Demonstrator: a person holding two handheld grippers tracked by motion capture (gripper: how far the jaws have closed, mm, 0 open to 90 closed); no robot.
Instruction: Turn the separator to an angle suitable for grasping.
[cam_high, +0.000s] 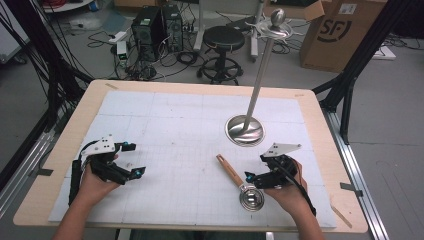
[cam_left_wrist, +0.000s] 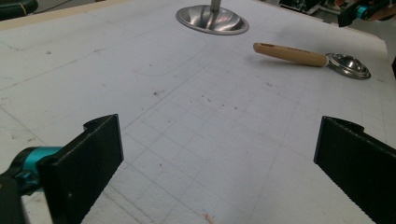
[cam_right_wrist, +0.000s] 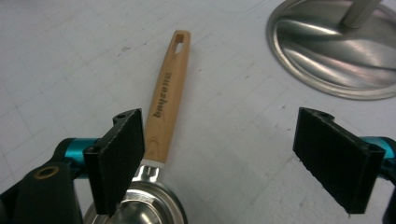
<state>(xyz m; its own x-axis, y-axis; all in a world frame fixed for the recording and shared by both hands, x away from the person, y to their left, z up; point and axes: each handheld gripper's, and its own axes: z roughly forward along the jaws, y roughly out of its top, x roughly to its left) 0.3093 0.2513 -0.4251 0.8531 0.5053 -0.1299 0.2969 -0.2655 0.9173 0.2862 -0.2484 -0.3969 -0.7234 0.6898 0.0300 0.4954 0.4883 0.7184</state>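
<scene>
Ladle is lying flat on the white-covered desk, lower right of centre in the high view, wooden handle pointing up-left, steel bowl toward the bottom edge. Steel stand is sitting just above it, centre right, pole leaning up to the top edge. Right tool is hovering right beside the ladle bowl, jaws spread wide, nothing pinched. Left tool is sitting lower left, well apart, jaws spread, gripping nothing.
</scene>
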